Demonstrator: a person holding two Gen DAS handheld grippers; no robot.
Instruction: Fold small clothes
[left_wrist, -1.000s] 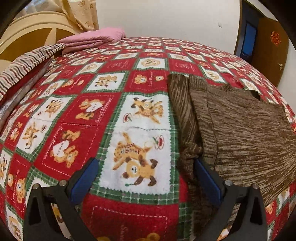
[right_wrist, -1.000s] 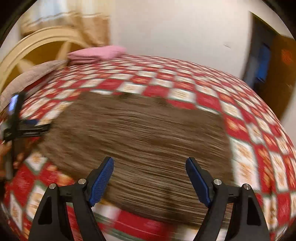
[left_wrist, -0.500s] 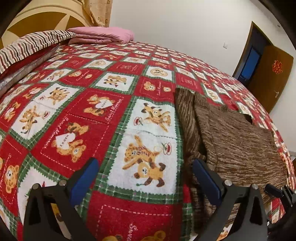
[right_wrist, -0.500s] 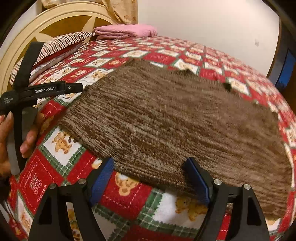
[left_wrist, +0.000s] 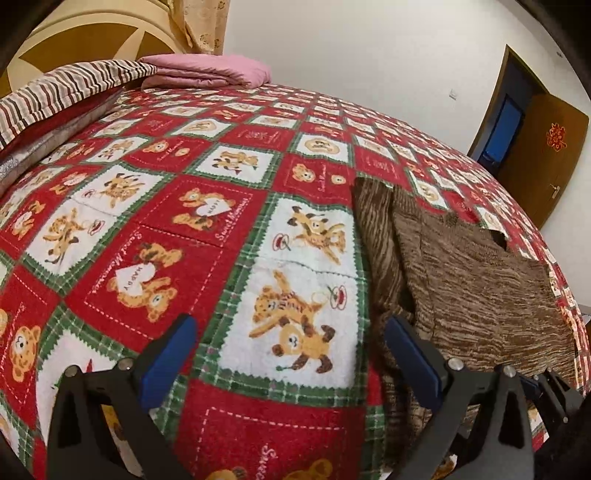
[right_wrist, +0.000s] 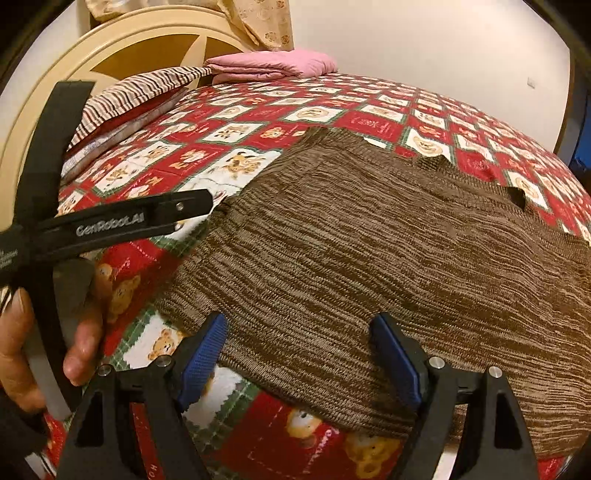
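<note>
Brown sweater (right_wrist: 369, 258) lies flat beneath the right claw (right_wrist: 299, 354), beside the left claw (left_wrist: 291, 354); both released.

Right gripper (right_wrist: 297, 350) hangs wide open over the near hem of the brown sweater (right_wrist: 388, 258), left gripper (right_wrist: 110, 225) beside it.

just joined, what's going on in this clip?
A person is holding a claw in each hand over a bed, about to fold a brown sweater lying flat on the teddy-bear blanket. Both claws are open and hold nothing. The right claw sits over the sweater's near hem. The left claw is over the blanket at the sweater's left edge, where a sleeve is folded in. No body fold made yet.
</note>
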